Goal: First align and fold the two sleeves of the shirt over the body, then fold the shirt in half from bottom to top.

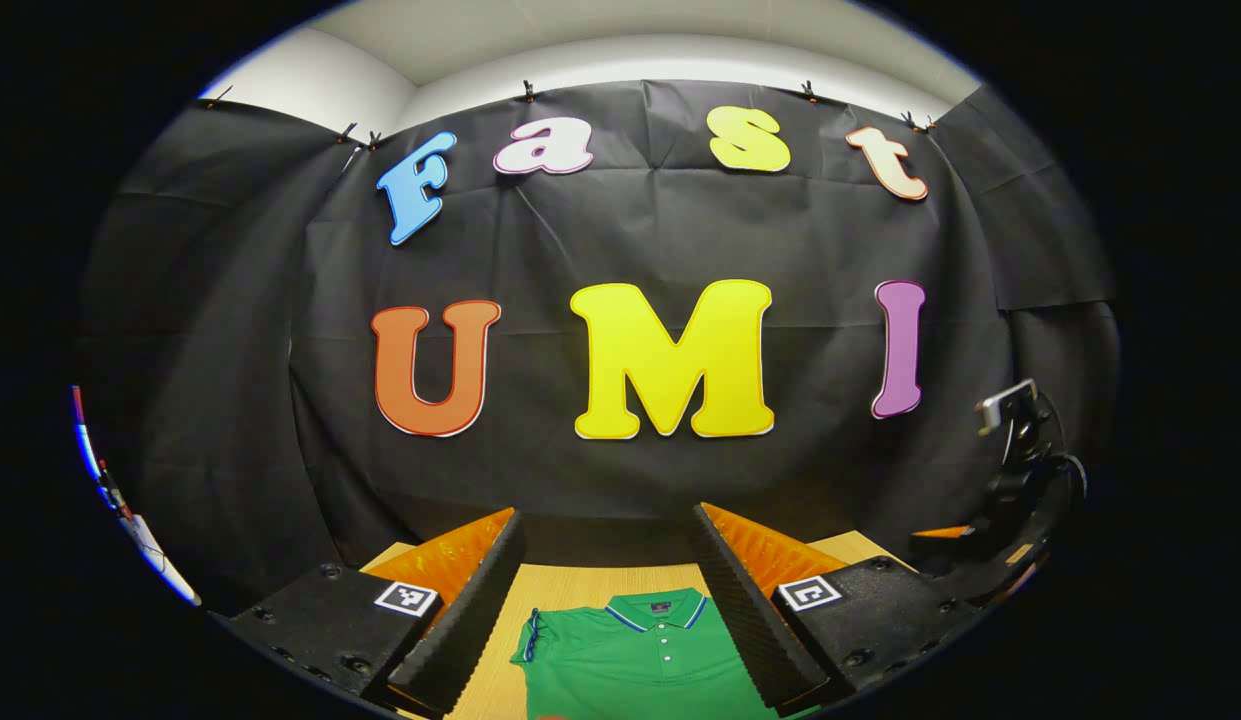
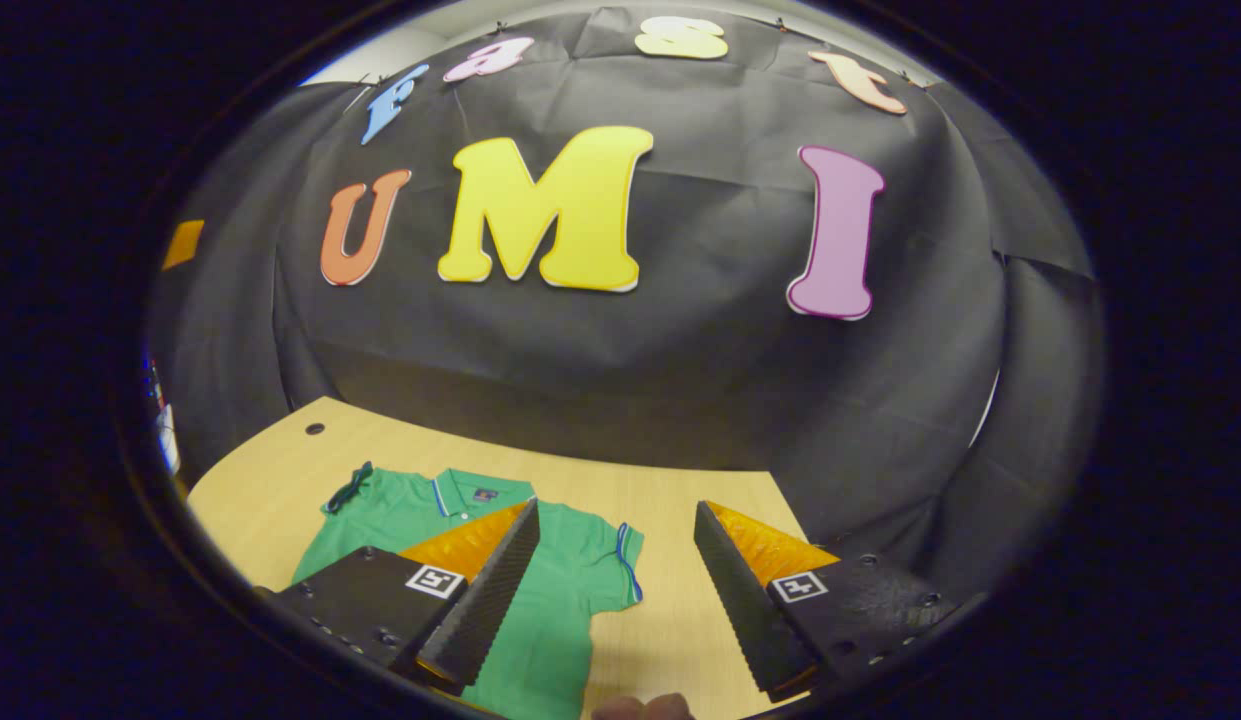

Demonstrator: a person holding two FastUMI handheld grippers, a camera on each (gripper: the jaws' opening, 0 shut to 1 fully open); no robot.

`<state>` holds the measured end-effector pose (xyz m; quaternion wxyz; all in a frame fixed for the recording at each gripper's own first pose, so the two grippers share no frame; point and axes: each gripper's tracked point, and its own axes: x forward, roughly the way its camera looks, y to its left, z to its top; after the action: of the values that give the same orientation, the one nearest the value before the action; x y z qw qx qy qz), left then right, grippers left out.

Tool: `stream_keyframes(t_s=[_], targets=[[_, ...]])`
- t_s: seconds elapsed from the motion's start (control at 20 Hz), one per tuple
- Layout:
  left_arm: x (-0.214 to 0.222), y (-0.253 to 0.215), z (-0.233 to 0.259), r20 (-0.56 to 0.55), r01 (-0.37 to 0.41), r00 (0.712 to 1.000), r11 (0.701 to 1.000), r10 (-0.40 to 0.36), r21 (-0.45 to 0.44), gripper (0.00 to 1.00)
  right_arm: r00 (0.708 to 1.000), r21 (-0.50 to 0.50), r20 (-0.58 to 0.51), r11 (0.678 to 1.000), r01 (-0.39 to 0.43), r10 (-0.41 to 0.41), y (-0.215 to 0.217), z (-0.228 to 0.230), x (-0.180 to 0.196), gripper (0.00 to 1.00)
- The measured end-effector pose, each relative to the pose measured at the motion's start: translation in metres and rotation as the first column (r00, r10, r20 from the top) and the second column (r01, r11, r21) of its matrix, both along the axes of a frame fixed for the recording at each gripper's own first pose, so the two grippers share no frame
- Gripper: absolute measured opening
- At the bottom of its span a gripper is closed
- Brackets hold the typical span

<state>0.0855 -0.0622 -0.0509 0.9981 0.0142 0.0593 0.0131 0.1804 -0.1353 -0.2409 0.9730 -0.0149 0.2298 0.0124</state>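
A green polo shirt [image 1: 630, 660] lies flat on the wooden table [image 1: 580, 582], collar toward the back wall. In the left gripper view my left gripper [image 1: 610, 610] hangs open above the collar, with nothing between its fingers. The right gripper view shows the same shirt [image 2: 570, 580] at lower left, its right short sleeve [image 2: 620, 565] spread outward and its left sleeve [image 2: 348, 490] bunched near the shoulder. My right gripper [image 2: 610, 590] is open above the table by the right sleeve, holding nothing. The other gripper [image 1: 1020, 480] appears at the far right of the left gripper view.
The light wooden table [image 2: 280, 470] has a small round hole [image 2: 314, 428] near its back left corner. The black cloth wall stands close behind the table. Fingertips of a hand [image 2: 642, 708] show at the bottom edge of the right gripper view.
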Motion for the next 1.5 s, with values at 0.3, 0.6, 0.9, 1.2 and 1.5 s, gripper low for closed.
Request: stream_keyframes(t_s=[0.3,0.6,0.9,1.2,1.5], targets=[[0.015,-0.005,-0.013,-0.012,-0.014,1.0,1.0,0.014,0.016,1.0,0.989,-0.014,-0.15,1.0,-0.008,0.006,-0.016,-0.09,0.046,0.96],[0.025,-0.003,-0.034,-0.061,-0.033,0.998,0.999,0.035,0.031,1.0,0.967,-0.052,-0.25,0.997,-0.053,0.038,-0.021,-0.16,0.073,0.98],[0.038,-0.001,-0.054,-0.102,-0.037,0.994,0.998,0.042,0.049,1.0,0.943,-0.036,-0.33,0.998,-0.053,0.038,-0.021,-0.213,0.088,0.94],[0.044,0.006,-0.068,-0.136,-0.049,0.989,0.997,0.057,0.062,1.0,0.923,0.006,-0.379,0.998,-0.062,0.06,-0.016,-0.233,0.089,0.7],[0.044,-0.003,-0.071,-0.146,-0.025,0.989,0.998,0.035,0.066,1.0,0.913,0.047,-0.397,0.996,-0.079,0.091,-0.005,-0.234,0.088,0.21]])
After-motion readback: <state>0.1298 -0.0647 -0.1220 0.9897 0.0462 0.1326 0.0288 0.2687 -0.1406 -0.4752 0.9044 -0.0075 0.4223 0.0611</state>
